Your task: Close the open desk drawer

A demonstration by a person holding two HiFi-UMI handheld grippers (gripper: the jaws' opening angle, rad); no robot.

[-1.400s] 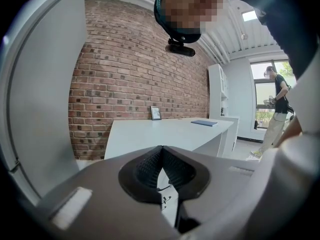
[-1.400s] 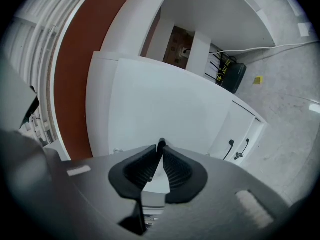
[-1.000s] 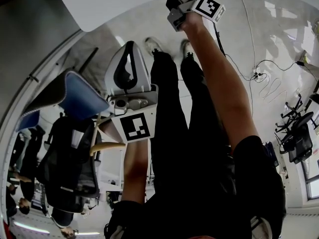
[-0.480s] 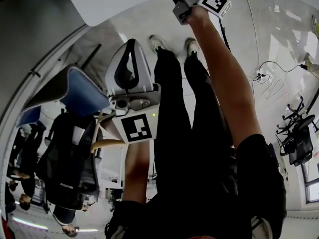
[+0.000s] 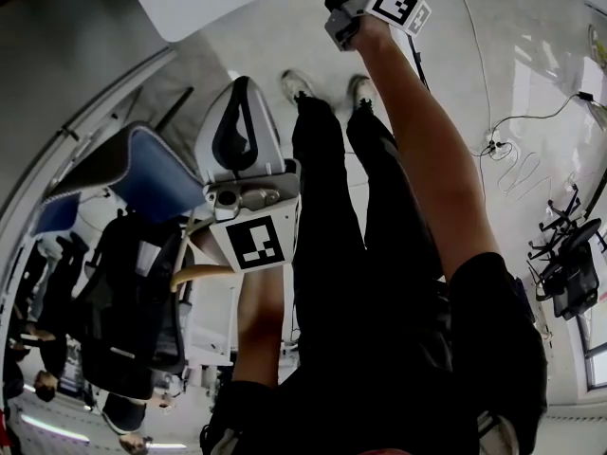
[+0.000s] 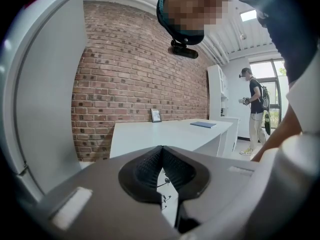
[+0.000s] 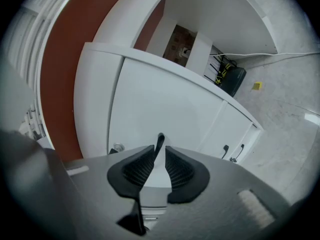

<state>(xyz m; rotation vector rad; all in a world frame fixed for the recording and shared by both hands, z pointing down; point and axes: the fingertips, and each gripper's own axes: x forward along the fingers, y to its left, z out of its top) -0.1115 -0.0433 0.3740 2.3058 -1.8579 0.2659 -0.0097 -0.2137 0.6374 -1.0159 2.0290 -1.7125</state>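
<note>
Desk drawer handle (image 7: 160,138) loose between jaws of right gripper (image 7: 159,150), just spreading, likely for release (left gripper (image 6: 162,156) pressed together, empty).

1. Left gripper (image 6: 162,151): grey-white shell, black ribbed pads (image 6: 145,169).
2. Right gripper (image 7: 159,151): same grey shell, same black ribbed pads.
3. Each gripper carries a white cube with black square markers. Left cube (image 5: 254,242) sits at 6 o'clock of its body in the head view, right cube (image 5: 398,6) at 3 o'clock.
4. Grey housing with round metal fittings (image 5: 242,197) above the left cube.
5. Person wears a black short-sleeved top (image 5: 498,320), black trousers (image 5: 332,216) and light shoes (image 5: 296,83).
</note>
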